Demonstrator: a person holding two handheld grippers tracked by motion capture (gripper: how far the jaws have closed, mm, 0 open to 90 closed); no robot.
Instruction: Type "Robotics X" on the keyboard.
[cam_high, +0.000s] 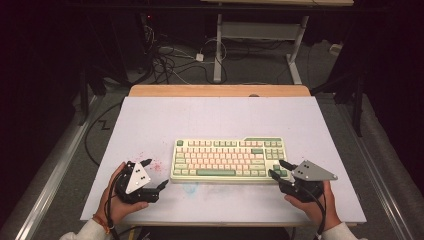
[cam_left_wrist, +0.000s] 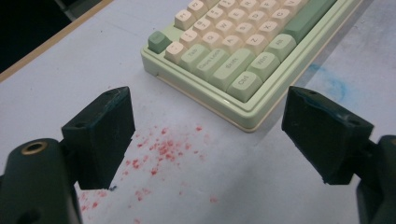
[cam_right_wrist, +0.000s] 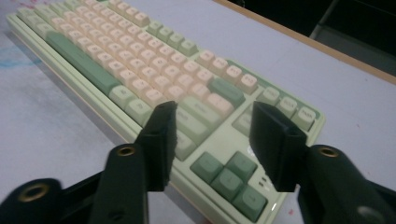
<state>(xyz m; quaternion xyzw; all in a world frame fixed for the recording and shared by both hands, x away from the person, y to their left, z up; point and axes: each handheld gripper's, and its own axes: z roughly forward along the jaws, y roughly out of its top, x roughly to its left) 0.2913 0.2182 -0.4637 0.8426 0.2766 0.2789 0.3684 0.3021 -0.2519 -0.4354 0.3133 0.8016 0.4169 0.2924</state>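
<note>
Nearest to me, my left claw hangs wide apart and grips nothing, over red specks on the worktop. My right claw is part way apart, hanging over the keyboard by its arrow keys, not pinching it. It is the nearer claw. Between both claws the keyboard lies long side left to right. I can read Ctrl, Shift, Win and Alt.
</note>
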